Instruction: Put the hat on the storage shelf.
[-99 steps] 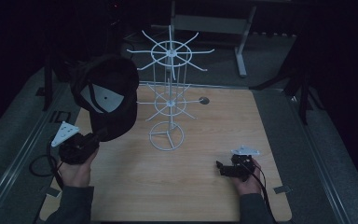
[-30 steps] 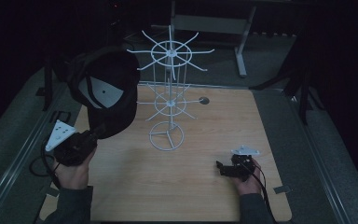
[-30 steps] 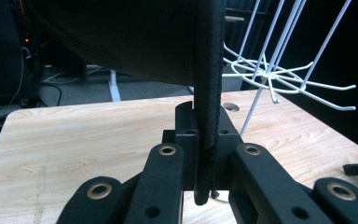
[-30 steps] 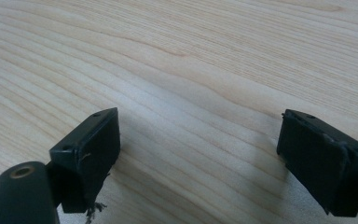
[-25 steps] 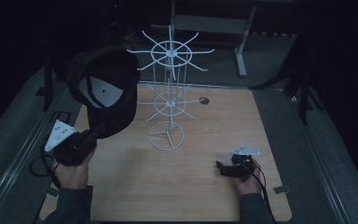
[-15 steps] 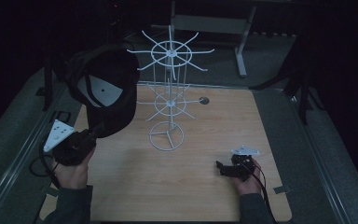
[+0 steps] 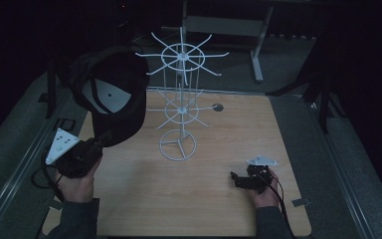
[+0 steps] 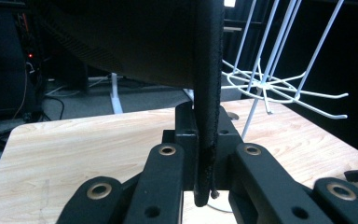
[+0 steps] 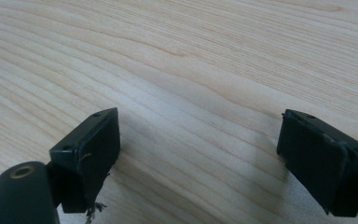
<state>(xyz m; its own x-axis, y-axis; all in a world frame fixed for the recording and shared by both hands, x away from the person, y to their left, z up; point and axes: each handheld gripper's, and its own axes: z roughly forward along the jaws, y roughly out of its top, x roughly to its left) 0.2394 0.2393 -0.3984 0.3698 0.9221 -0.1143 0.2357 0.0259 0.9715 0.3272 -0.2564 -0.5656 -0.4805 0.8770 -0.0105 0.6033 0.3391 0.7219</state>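
High view: a black cap is held aloft over the table's left edge by the left gripper, with a white wire rack standing just beside it toward the middle of the far edge. The cap hangs crown-up with its pale inner lining turned to the camera, a pose that probably suits slipping it over one of the rack's upper prongs. In the left gripper view, the jaws stand nearly together, pinched on the cap's thin stitched edge, which runs upright between them; gripping at the rim leaves the hollow of the cap free for a prong to enter. The rack's lower ring of hooks lies to the right of the cap in that view, near but apart from it. The right gripper rests low by the table's near right corner, well apart from cap and rack, likely kept out of the way. Its own view shows the jaws spread wide with nothing between them, hovering just over bare wood. The table is light wood-grain board with a small round hole near its far edge. The room is dark; grey flooring and a desk frame lie beyond.
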